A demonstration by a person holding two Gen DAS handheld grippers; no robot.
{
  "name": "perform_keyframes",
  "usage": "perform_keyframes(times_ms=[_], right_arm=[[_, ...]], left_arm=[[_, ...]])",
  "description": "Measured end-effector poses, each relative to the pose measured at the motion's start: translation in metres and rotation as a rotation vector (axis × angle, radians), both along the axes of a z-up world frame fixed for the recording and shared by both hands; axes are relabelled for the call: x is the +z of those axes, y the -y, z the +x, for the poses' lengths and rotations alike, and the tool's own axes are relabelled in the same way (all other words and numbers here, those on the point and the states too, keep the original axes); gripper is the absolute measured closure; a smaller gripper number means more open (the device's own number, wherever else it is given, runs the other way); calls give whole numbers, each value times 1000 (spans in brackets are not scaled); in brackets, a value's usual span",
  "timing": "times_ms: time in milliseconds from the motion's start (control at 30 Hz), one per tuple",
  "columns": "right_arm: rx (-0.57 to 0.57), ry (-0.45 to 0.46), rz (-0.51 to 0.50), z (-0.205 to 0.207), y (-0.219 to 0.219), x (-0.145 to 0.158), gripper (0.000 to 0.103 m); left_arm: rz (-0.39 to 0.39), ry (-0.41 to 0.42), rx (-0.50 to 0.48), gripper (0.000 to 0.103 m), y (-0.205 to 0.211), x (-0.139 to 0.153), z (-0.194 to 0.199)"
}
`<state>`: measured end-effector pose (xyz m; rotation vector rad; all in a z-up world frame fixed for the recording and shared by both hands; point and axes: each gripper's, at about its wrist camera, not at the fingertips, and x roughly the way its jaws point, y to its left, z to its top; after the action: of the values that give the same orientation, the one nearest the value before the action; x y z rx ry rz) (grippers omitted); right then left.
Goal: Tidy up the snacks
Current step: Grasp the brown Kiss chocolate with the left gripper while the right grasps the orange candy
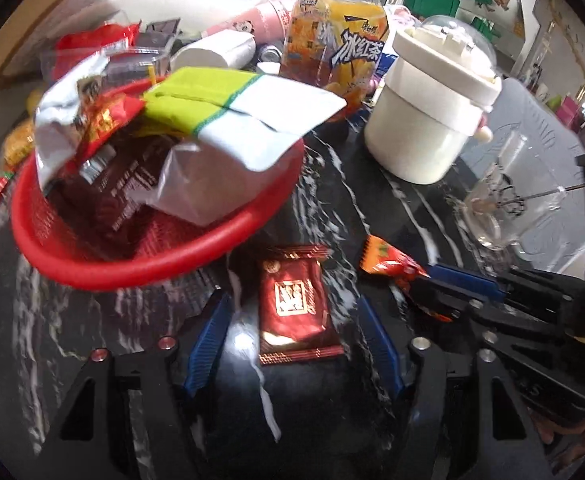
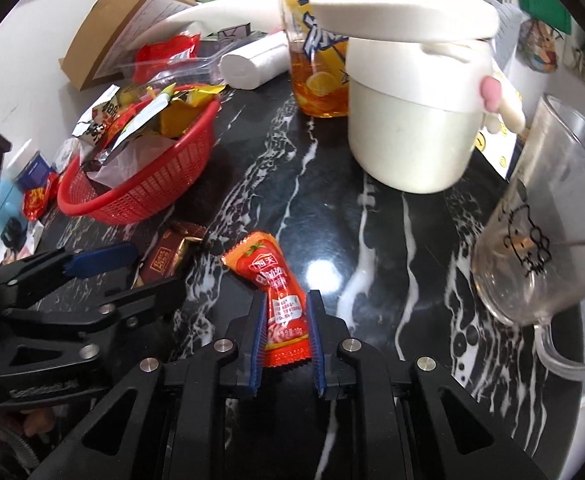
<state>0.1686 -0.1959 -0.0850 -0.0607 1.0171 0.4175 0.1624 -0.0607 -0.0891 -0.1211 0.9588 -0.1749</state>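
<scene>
Blue-padded fingers point(image 1: 208, 344) of the left gripper point(image 1: 292, 344) stand apart on either side of a dark red packet point(image 1: 294, 308) that lies flat on the black marble tabletop point(image 1: 332, 200); the pads do not press on it, so the jaws are released. Just beyond the packet, toward the tabletop's far left, sits a red basket point(image 1: 132, 264), heaped with snack bags, a green-and-white pack point(image 1: 248, 120) lying across the top. To the right of the packet, the right gripper point(image 2: 286, 332) is clenched on an orange sachet point(image 2: 280, 296): its pads squeeze the sachet's lower half while the upper half rests on the marble. In the right wrist view, the left gripper comes in from the left edge, near the dark red packet, which lies between the basket and the sachet. Farther back stands a white pot point(image 2: 408, 136) with a lid, and behind it an iced tea bottle point(image 1: 332, 40). A clear glass mug point(image 2: 532, 248) lies tilted near the tabletop's right edge. More wrappers, a white roll point(image 2: 252, 64) and a cardboard box point(image 2: 104, 36) crowd the far left corner by the wall.
</scene>
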Motion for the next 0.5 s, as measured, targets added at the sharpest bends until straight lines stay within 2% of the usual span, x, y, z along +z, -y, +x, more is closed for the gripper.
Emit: perform_keyframes(times_ms=[67,133,167,300,500], right_arm=[[-2,1,2,0,1,0,84],[-6,1,7,-1,3,0,84],[-8,1,10,-1,3,0,84],[-15,-1,29,-2,6,-1,84],[-22,-4,23,-15,9,0,84]], left_arm=[[12,4,3,50,2,-1,3],[45,12,2,66,5,-1,4],[54,14,0,69,6,-1,4],[59,15,-19,76,7,-1,1],[26,-12,-30,76,6,0,-15]])
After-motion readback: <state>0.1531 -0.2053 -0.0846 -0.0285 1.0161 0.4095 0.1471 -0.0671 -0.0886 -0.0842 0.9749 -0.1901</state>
